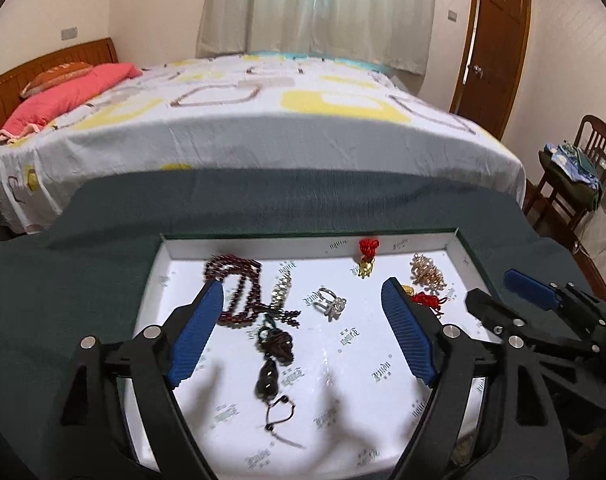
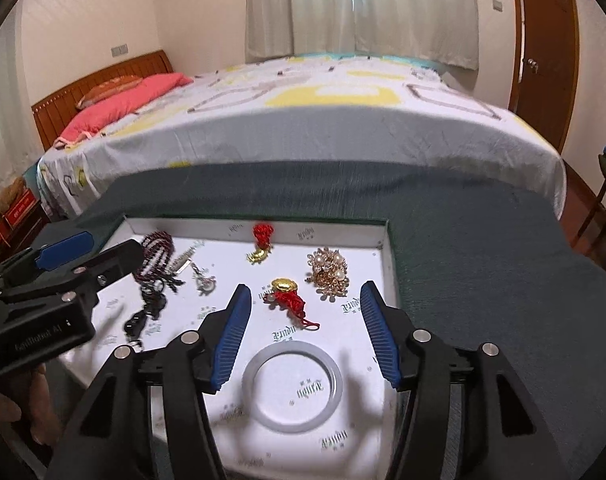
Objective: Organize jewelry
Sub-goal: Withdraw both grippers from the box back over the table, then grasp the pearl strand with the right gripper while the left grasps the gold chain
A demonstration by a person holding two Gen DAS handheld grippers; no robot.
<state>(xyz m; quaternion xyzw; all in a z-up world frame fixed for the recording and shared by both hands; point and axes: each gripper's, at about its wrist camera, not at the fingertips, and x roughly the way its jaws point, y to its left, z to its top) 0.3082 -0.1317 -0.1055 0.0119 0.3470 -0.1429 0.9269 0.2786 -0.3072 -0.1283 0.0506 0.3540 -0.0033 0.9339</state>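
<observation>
Grippers tilt downward over the white tray: left gripper and right gripper both released, grasping nothing.

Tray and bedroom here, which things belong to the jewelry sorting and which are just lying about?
Job:
tray
bangle
bead necklace
ring
gold brooch
red charms
dark pendant

Lying about:
bed
pink pillow
chair
door
curtains
</observation>
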